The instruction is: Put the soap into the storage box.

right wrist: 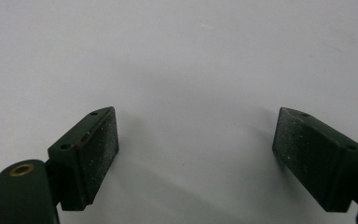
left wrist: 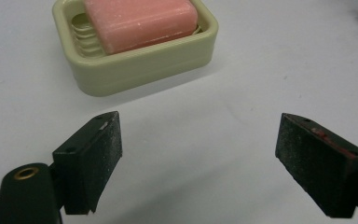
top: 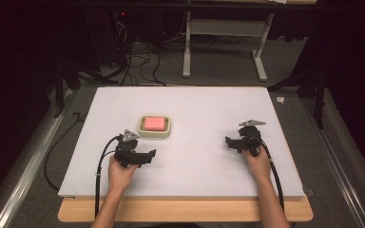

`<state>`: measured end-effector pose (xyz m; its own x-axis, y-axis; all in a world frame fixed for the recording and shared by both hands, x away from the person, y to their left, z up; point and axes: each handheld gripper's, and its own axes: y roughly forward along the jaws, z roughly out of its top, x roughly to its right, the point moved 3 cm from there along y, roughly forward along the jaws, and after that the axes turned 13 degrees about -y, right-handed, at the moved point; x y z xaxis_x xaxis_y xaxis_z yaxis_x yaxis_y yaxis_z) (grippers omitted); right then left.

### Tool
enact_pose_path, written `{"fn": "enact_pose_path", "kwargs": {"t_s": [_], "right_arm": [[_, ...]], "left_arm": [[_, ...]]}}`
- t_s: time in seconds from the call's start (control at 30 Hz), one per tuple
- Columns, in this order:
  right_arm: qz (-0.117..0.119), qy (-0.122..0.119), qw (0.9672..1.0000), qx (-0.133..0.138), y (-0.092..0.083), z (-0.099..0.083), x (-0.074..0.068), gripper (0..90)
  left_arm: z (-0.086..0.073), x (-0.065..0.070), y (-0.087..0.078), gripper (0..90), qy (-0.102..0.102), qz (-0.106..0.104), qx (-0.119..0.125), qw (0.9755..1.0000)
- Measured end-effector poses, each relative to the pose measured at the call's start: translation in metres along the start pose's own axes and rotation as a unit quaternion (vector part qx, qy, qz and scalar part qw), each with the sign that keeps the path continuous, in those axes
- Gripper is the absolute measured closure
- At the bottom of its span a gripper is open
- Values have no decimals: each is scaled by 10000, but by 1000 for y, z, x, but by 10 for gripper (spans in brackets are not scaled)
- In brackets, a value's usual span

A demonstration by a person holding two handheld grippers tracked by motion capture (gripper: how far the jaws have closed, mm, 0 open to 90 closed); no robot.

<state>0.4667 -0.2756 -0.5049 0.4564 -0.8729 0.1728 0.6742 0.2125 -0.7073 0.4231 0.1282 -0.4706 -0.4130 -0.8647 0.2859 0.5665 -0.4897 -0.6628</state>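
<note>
lying just beyond the open left gripper (left wrist: pixel 199 135), pink soap (left wrist: pixel 141 22).

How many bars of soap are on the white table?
1. The pink soap bar lies in the cream soap dish on the white table, just beyond the left gripper.

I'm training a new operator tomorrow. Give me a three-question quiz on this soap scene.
1. True or false: the pink soap lies in the dish.
2. Which gripper is nearer the dish: A) left gripper B) right gripper?
3. Fill in: both grippers' jaws stand ____, with nothing between them.

Key: 1 true; 2 A; 3 open.
</note>
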Motion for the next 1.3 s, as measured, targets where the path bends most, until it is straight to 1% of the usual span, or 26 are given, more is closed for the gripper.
{"fn": "enact_pose_path", "kwargs": {"t_s": [0.2,0.37,0.8,0.97,1.1,1.3], "right_arm": [[2,8,10000,-2,0,0,0,149],[2,0,10000,1,0,0,0,149],[3,8,10000,-2,0,0,0,149],[3,9,10000,-1,0,0,0,149],[3,9,10000,0,0,0,0,149],[2,2,10000,2,0,0,0,149]], "left_arm": [[-2,0,8,155,-74,-43,-56,9999],[-4,1,14,155,-61,-23,-130,9999],[-7,4,25,157,-39,29,-205,9998],[-8,4,30,157,7,76,-214,9997],[-10,4,33,158,-25,92,-171,9998],[-13,3,37,159,4,173,-140,9998]]}}
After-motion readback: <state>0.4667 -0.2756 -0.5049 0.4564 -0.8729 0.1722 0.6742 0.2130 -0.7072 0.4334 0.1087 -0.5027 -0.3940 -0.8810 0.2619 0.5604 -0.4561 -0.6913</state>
